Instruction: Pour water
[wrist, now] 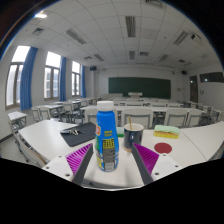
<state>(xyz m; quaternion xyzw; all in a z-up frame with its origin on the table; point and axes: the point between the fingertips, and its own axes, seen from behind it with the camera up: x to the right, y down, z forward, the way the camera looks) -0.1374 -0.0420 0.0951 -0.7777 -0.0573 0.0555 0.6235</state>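
Tool [108, 160] clamps the blue-labelled white plastic bottle [107, 140]; grasp step looks done, next tip it over the dark cup [133, 133] on the white counter [50, 135].

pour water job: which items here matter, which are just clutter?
Belong to the job:
- bottle, blue cap, between the gripper fingers; grip contact unclear
- cup, just beyond the fingers, right of the bottle

Lying about:
- red disc and yellow sponge at right
- dark items at left
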